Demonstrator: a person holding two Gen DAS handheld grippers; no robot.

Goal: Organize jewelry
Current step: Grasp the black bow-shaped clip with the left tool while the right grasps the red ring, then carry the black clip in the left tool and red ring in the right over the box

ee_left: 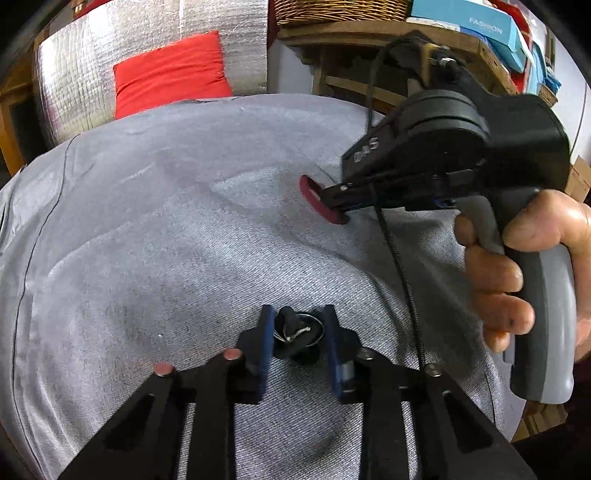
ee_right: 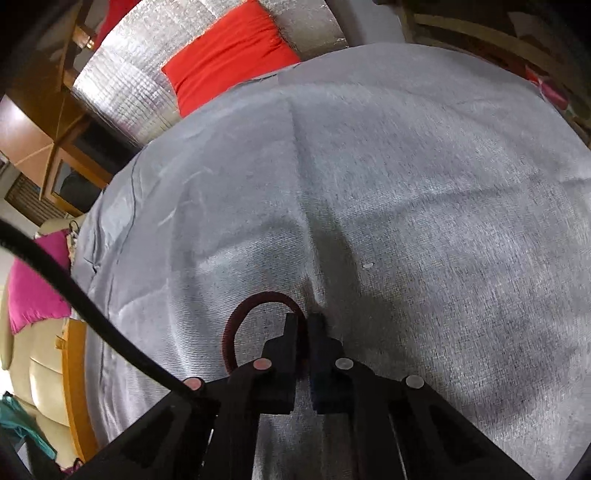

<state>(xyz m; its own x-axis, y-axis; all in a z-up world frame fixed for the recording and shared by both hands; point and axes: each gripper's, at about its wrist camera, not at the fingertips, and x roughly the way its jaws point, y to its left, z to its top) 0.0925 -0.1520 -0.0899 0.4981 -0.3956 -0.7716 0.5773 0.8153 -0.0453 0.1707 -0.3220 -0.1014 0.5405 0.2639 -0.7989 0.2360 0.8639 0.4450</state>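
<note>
On the grey cloth (ee_left: pixel 147 240) lies a small black charm (ee_left: pixel 295 334) with a thin metal ring and a bit of white thread. My left gripper (ee_left: pixel 297 317) points down at it, and both blue pads (ee_left: pixel 267 332) press on its sides. Farther back, a dark red bangle (ee_left: pixel 314 194) stands tilted on the cloth. My right gripper (ee_left: pixel 332 201), held by a hand (ee_left: pixel 517 280), is shut on the bangle's rim. In the right wrist view the bangle (ee_right: pixel 236 325) curves out to the left of the right gripper (ee_right: pixel 303 319), whose fingers are pinched together on it.
The cloth (ee_right: pixel 406 203) is creased and drapes over a round-edged surface. Behind it are a red cushion (ee_left: pixel 170 74) against silver foil padding (ee_left: pixel 74 81), a wicker basket (ee_left: pixel 340 11) and blue boxes (ee_left: pixel 480 26) on a wooden shelf. A pink cloth (ee_right: pixel 33 291) and a cream seat (ee_right: pixel 40 376) lie off the left edge.
</note>
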